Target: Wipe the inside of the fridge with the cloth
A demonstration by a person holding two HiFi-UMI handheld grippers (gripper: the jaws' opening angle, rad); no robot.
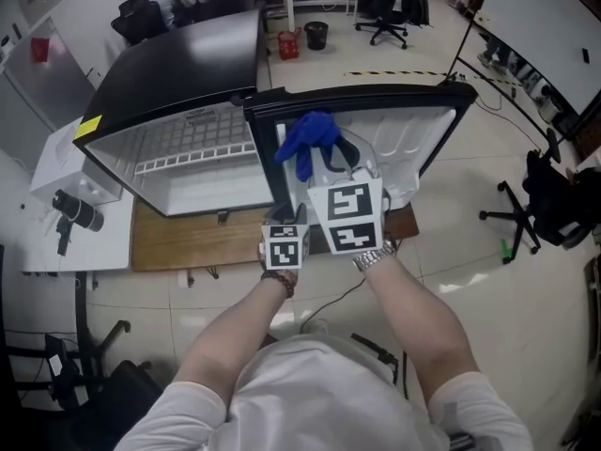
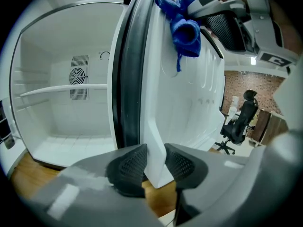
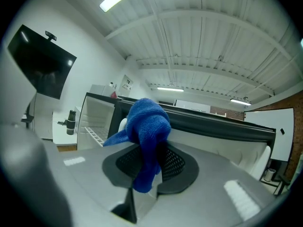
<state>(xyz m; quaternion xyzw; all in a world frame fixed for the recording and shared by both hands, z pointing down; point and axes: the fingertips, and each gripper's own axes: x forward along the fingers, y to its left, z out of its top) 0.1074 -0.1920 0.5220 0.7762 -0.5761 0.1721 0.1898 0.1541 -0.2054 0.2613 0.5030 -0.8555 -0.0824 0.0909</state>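
- Well, by count: one fridge (image 1: 178,172) on a wooden board (image 1: 188,242), one door (image 1: 418,134) swung wide open, one cloth (image 1: 308,139), two grippers, and one wire shelf (image 1: 192,163) inside the compartment
- Cloth: deep blue and fluffy, bunched into a lump with a loose tail hanging down; it sits high up by the inner side of the door, outside the compartment
- Right gripper (image 3: 151,160): jaws clenched on the cloth, which bulges out above the pads
- Left gripper (image 2: 155,162): jaws pinch the white lower edge of the door, one pad on each side of it
- Hard to make out: in the head view the marker cubes cover both grippers' jaws; in the left gripper view the door's black seal (image 2: 127,79) cuts off the right part of the compartment; whether the cloth actually touches the door cannot be told
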